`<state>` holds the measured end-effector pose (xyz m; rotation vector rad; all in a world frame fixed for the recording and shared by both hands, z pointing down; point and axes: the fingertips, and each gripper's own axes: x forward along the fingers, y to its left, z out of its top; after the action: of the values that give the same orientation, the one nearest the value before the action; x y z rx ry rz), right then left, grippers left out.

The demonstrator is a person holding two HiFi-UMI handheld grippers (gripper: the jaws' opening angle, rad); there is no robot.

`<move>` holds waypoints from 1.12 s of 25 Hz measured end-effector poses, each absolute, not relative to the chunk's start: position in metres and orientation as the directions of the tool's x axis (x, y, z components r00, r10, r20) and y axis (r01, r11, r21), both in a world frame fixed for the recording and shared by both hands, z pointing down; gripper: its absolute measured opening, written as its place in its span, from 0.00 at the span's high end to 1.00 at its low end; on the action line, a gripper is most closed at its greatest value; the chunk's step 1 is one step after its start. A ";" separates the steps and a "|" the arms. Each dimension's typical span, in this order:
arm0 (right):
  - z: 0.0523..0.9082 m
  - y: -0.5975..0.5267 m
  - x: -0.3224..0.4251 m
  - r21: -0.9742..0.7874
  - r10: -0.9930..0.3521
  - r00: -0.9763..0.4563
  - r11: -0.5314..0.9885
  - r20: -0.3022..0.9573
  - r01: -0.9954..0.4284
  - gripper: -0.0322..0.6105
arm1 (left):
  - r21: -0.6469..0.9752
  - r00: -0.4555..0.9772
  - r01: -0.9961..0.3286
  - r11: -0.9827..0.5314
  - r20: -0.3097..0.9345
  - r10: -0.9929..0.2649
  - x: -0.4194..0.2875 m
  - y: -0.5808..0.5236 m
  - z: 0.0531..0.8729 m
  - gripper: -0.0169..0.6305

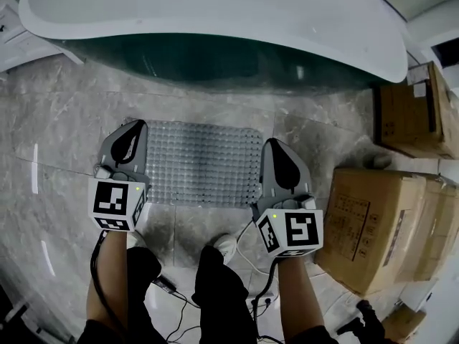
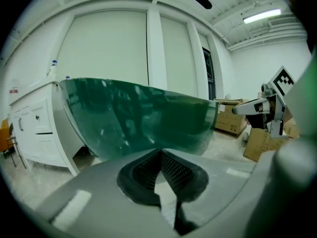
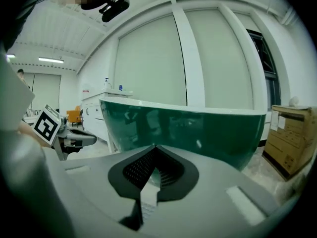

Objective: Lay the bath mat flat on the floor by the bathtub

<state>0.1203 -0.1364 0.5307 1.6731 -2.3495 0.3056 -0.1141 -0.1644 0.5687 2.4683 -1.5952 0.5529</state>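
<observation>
The clear, rectangular, bubble-textured plastic bath mat (image 1: pixel 204 163) lies spread on the grey marble-tile floor (image 1: pixel 64 135), long side parallel to & just beside the dark-green bathtub w/ white rim (image 1: pixel 215 59). It looks flat already, no obvious curl or fold. The left gripper (image 1: pixel 131 136) sits over the mat's left short edge and the right gripper (image 1: pixel 276 156) over its right short edge, both low & pointing at the tub. In each gripper view the black ribbed pads meet at the tips w/ a pale strip btwn them lower down. In the right gripper view that strip is ribbed, so prob. the mat's edge is pinched on both sides, though the left is less sure.

Handling, as a guess: light, thin, floppy, i.e. it sags if lifted from one point, so two holds at opposite edges keep it taut. Soft plastic, not fragile. The nubs give the pads some bite, but a thin edge can slip out of a shallow pinch. The polished stone is smooth, so the mat may skate if nudged.

Room: the tub takes the far side. Brown cardboard boxes (image 1: pixel 373 221) are stacked at right, near the right gripper. A white cabinet (image 2: pixel 34 128) stands beyond the tub's left end. A black cable (image 1: pixel 94 267) hangs from the left gripper down by the person's white shoe (image 1: pixel 226 246), a snag risk.
</observation>
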 end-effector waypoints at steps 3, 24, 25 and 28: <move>0.509 -0.133 0.121 -0.057 -0.891 -0.325 0.324 0.317 -0.944 0.91 | -0.084 0.373 -0.897 -0.435 0.388 -0.843 -0.107 -0.159 0.543 0.97; 0.316 -0.106 0.118 -0.086 -0.913 -0.295 0.282 0.282 -0.956 0.91 | -0.084 0.379 -0.901 -0.425 0.322 -0.868 -0.102 -0.130 0.320 0.97; 0.305 -0.105 0.118 -0.076 -0.916 -0.293 0.283 0.276 -0.956 0.91 | -0.090 0.379 -0.901 -0.425 0.313 -0.871 -0.104 -0.128 0.308 0.97; 0.274 -0.102 0.119 -0.048 -0.925 -0.279 0.276 0.259 -0.960 0.91 | -0.147 0.384 -0.886 -0.439 0.297 -0.874 -0.103 -0.126 0.278 0.97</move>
<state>0.1186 -0.1016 0.2738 1.7652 -2.3601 0.2907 -0.1027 -0.1264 0.2782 2.5836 -1.6435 0.5191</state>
